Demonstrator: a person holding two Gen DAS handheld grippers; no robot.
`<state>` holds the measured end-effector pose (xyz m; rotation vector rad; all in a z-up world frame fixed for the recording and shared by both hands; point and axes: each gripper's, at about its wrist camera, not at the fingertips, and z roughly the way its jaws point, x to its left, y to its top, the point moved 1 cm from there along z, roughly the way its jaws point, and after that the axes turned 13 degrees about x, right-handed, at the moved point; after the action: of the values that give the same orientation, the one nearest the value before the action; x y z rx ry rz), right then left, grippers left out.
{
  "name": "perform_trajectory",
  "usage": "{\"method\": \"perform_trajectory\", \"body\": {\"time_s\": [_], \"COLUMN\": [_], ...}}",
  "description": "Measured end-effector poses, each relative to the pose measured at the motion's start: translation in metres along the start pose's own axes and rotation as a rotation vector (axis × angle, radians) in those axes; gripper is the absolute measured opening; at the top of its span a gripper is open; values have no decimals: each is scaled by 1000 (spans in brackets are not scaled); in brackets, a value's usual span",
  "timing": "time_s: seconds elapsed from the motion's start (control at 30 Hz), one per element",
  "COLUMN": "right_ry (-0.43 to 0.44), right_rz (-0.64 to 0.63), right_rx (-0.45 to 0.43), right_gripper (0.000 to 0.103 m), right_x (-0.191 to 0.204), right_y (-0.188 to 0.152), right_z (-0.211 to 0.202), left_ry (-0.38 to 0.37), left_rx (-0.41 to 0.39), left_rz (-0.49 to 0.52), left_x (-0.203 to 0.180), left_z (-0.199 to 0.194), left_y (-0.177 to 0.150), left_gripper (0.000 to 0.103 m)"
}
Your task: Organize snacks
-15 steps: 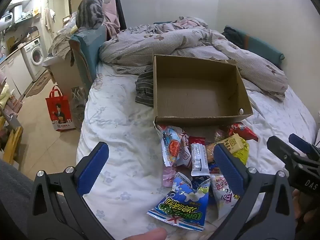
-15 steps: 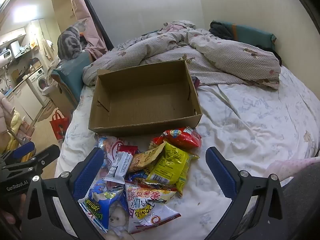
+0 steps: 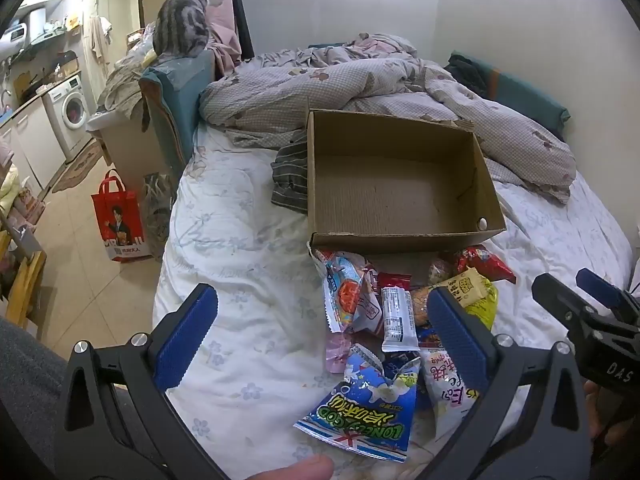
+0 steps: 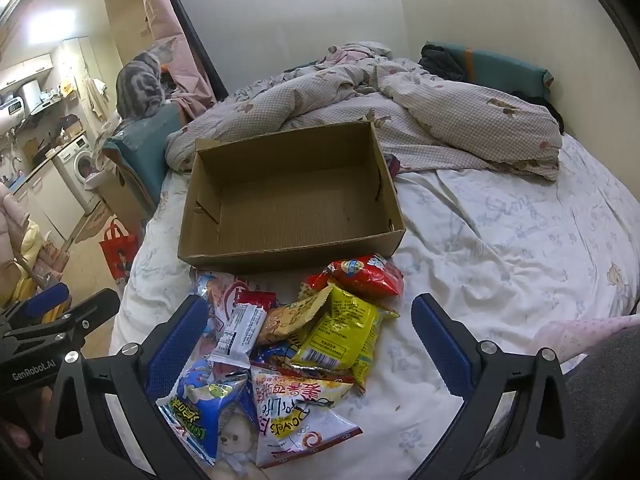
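Still empty, the box [image 4: 292, 208] sits beyond both sets of jaws, which gape wide above the snack pile [image 4: 288, 340] on the bed [image 4: 500, 240]; overlapping slippery packets risk a double grab or a drop

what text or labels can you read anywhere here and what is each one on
"LONELY GOD": blue snack bag, printed upside down to the camera.
"Dove's" and "Life": white and orange snack bag, also upside down.
"GenRobot.AI": body of the left gripper.
"DAS": body of the right gripper, rest cut off.
Asian characters on the yellow bag, white bar wrapper and red tote bag: too small to read.
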<state>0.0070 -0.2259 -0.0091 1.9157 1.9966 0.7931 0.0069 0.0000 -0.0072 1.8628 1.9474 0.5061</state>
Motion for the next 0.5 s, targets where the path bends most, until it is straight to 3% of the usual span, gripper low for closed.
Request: {"method": "perform_trajectory", "body": {"time_s": [0.5], "right_ry": [-1], "right_rz": [8], "right_rx": [-5], "right_gripper": [103], "right_x": [-3], "right_y": [1], "right_z": [-1], "left_ry": [5], "left_rx": [-6], "left_rz": [6], "left_x": [-1], "left_z": [-1], "left_y": [1], "left_gripper": [103]}}
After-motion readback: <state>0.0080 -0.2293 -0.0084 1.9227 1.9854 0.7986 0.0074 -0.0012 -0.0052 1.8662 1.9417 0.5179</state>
